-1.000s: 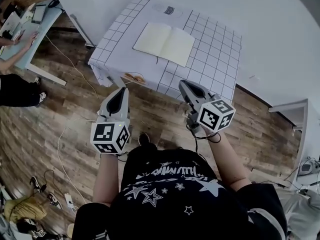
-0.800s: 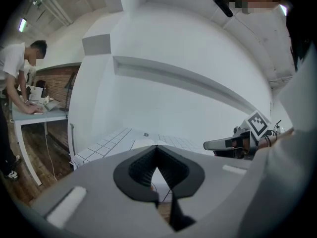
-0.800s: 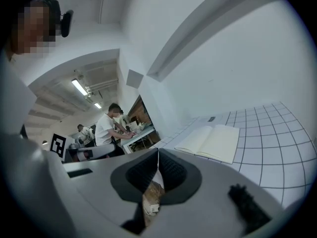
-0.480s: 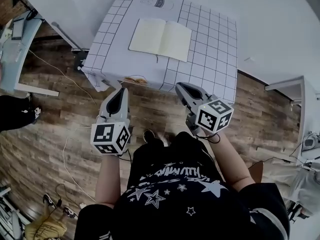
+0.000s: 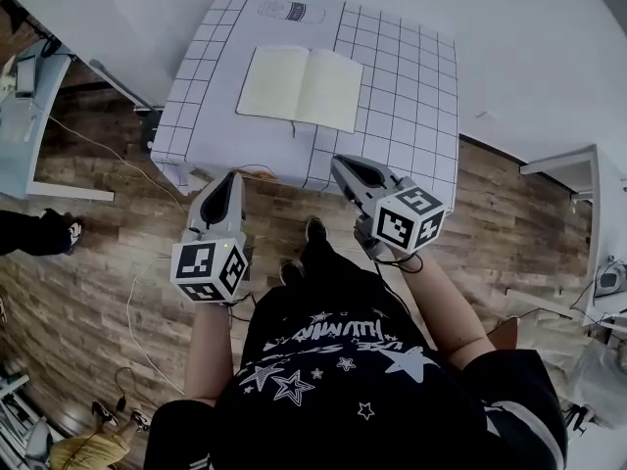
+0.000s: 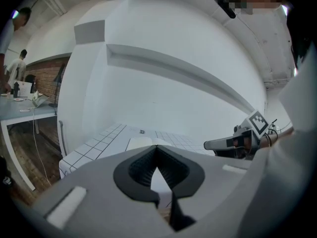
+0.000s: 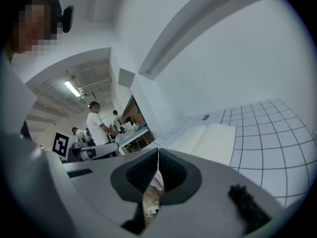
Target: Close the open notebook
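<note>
The notebook (image 5: 300, 88) lies open and flat on the grid-patterned table (image 5: 411, 116). The left gripper (image 5: 231, 176) and right gripper (image 5: 338, 162) hover by the table's near edge, apart from the notebook. Both have their jaws together, holding nothing.

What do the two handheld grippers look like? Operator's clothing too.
Both the left gripper and right gripper are tapered light-grey shells with black ribbed fingers, each carrying a white cube with black square markers. A thin black cable loops below the right one. The person wears a black short-sleeved star-print T-shirt.
</note>
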The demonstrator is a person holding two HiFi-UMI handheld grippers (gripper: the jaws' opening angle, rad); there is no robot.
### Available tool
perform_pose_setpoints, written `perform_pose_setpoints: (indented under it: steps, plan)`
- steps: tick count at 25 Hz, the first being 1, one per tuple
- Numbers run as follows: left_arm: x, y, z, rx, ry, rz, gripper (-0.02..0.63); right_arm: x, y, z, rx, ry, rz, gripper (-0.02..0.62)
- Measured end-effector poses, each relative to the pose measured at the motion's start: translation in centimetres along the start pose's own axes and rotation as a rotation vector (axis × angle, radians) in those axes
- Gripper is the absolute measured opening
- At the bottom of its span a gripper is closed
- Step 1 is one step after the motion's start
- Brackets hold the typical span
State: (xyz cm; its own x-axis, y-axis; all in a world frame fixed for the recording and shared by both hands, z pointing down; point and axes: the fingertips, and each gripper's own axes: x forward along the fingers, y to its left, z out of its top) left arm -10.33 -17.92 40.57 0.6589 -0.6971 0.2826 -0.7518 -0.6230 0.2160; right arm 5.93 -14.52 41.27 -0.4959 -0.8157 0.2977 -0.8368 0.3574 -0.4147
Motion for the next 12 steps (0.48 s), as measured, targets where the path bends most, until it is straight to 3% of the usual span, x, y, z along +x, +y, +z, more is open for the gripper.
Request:
perform_pose_setpoints:
  steps: [7,12]
  plan:
    - [3.2,1.3,2.6,0.046,0.004,0.068,0.009,3.3,-3.3,4.7,-0.008,-0.057,0.07,0.015]
    - [5.1,2.5,3.5,0.027,-0.015,0.138,0.009,5.4,-5.6,5.8,-0.002,-0.047,0.113,0.016]
